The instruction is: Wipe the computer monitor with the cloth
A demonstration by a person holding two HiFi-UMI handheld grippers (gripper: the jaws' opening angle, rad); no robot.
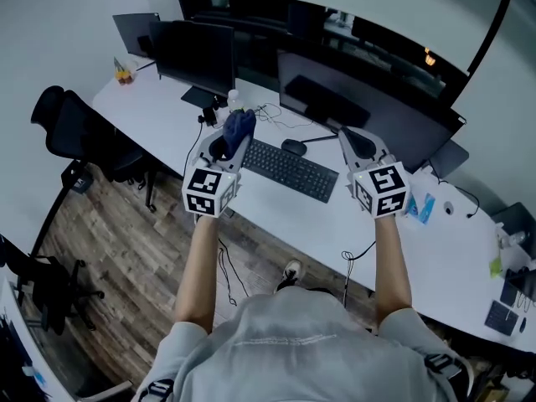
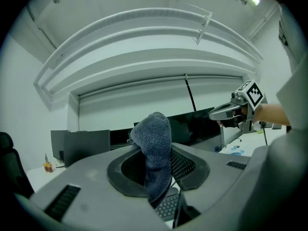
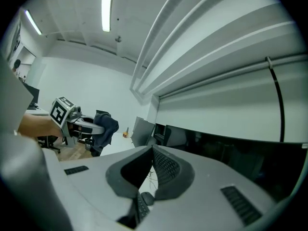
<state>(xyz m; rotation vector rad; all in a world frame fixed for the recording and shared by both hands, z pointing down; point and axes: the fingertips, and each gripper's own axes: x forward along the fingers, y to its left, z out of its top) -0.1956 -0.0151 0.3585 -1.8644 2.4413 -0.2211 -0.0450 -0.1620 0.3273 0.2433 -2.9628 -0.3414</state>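
A dark blue cloth (image 1: 239, 125) sticks up from my left gripper (image 1: 229, 144), which is shut on it above the left end of the keyboard. In the left gripper view the cloth (image 2: 153, 131) fills the gap between the jaws of the left gripper (image 2: 155, 154). The wide dark monitor (image 1: 368, 111) stands behind the keyboard, a short way beyond both grippers. My right gripper (image 1: 351, 138) is held at the same height in front of the monitor, shut with nothing in it. In the right gripper view its jaws (image 3: 153, 151) meet at the tips, with the monitor (image 3: 231, 153) beyond.
A black keyboard (image 1: 290, 170) and mouse (image 1: 293, 147) lie on the white desk (image 1: 335, 233). A second monitor (image 1: 194, 54) stands at the left. A black chair (image 1: 71, 128) is by the desk's left end. Cables and small items lie to the right.
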